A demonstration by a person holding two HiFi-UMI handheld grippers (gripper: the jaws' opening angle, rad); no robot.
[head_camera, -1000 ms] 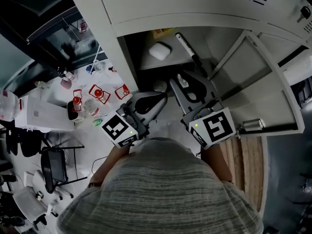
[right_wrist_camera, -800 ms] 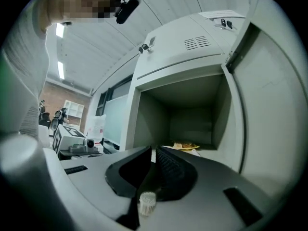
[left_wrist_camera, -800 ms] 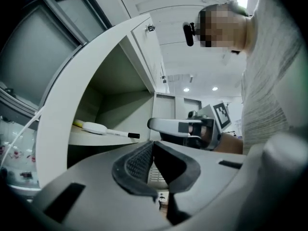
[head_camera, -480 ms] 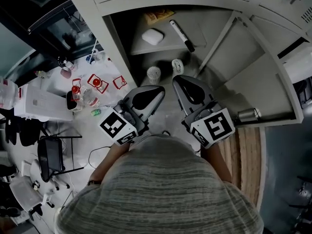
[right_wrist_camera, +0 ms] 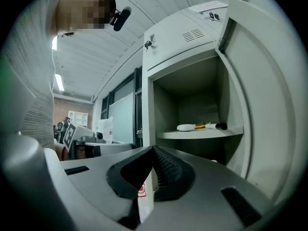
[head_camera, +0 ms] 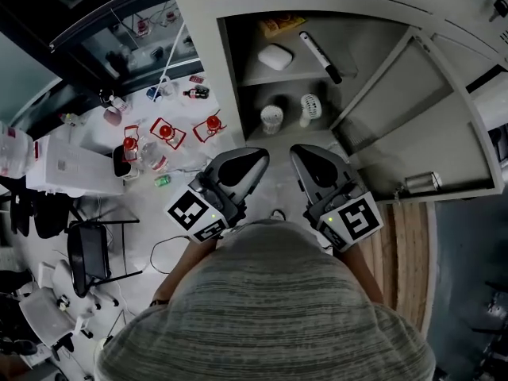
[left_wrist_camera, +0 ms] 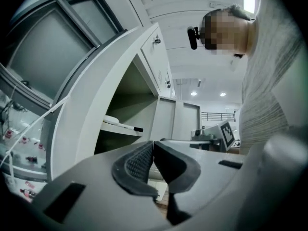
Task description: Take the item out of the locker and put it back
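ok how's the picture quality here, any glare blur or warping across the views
Head view: dim, the locker darkest under its shelf, straight edges bowed. Left gripper view: strong fisheye with black corners, ceiling lights blown out, near jaws soft. Right gripper view: same round vignette, door curved, shelf things fairly sharp.

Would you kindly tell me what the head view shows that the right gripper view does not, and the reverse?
Only the head view: the black chair and red-topped things at the left. Only the right gripper view: the right gripper with its jaws shut, and a ceiling light. Both: the open locker's upper shelf with the white case, marker and yellow packet.
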